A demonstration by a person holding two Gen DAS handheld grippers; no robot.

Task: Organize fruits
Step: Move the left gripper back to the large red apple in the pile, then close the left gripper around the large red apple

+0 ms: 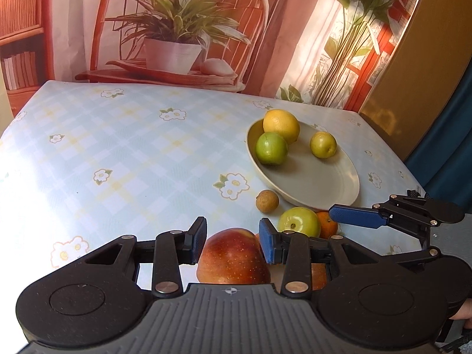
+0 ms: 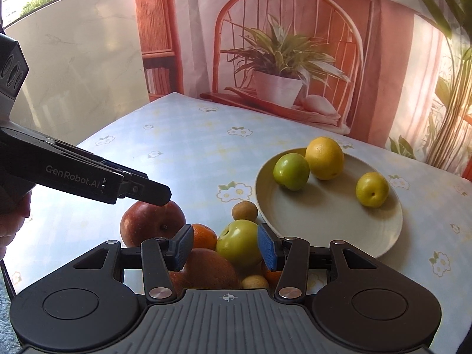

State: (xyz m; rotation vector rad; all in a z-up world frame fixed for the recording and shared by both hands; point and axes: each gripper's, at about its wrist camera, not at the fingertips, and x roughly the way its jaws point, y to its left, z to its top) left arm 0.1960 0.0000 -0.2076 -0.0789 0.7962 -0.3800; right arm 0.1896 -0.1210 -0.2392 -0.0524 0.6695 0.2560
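Note:
A red apple (image 1: 233, 256) rests on the flowered cloth, and my left gripper (image 1: 233, 242) stands open with a pad on each side of its top. In the right wrist view that left gripper (image 2: 160, 193) hangs just over the red apple (image 2: 147, 224). My right gripper (image 2: 224, 244) is open above a green apple (image 2: 239, 242), which lies close to its right pad and clear of the left pad. An orange (image 2: 203, 236) and a small brown fruit (image 2: 244, 211) lie beside them. The beige plate (image 2: 324, 230) holds a lemon (image 2: 324, 157), a green fruit (image 2: 291, 171) and a yellow-green fruit (image 2: 371, 189).
Under the right gripper lie a large brownish-red fruit (image 2: 212, 268), another small brown fruit (image 2: 255, 281) and a second orange (image 2: 271, 274). A printed backdrop (image 1: 177, 29) stands behind the table. The cloth's left half (image 1: 103, 147) carries no fruit. The right gripper (image 1: 336, 211) sits just right of the left one.

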